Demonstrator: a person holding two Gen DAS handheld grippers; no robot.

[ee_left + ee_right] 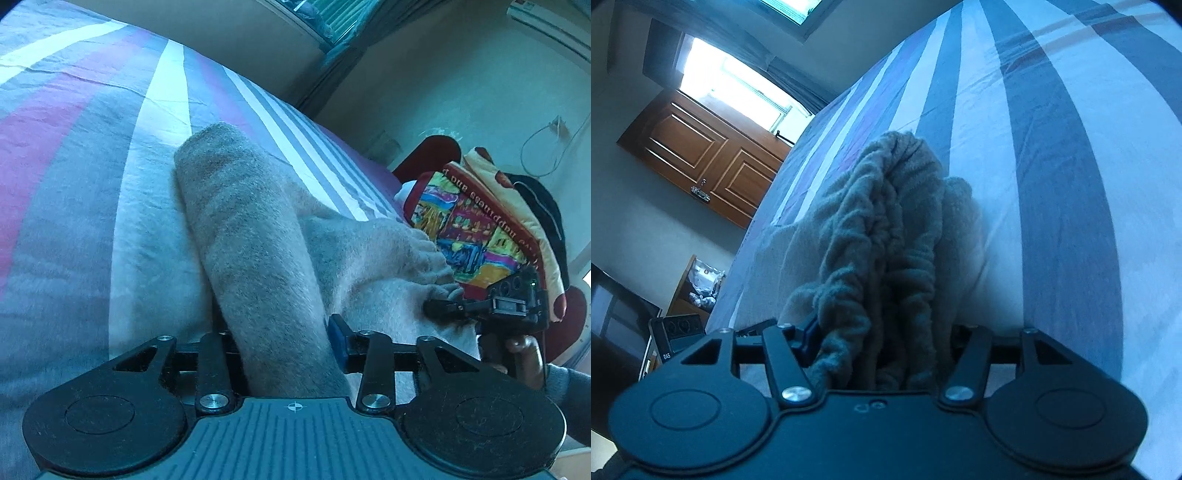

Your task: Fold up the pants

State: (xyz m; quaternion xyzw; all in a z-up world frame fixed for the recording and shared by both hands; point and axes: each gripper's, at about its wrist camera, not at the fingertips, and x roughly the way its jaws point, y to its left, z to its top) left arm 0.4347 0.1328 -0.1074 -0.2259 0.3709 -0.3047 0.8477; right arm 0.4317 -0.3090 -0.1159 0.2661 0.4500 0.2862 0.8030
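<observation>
Grey-brown fleece pants (255, 236) lie on the striped bed sheet (74, 184). My left gripper (284, 347) is shut on a folded leg of the pants, which runs away from it across the bed. My right gripper (882, 350) is shut on the gathered elastic waistband (882, 236), bunched between its jaws. In the left wrist view the right gripper (443, 308) shows at the right, clamped on the waistband edge with a hand behind it.
A colourful printed cushion (476, 225) and a patterned pillow (517, 199) lie at the bed's far right. A wooden door (701, 155), a bright window (735, 88) and a small shelf (698, 288) stand beyond the bed's left edge.
</observation>
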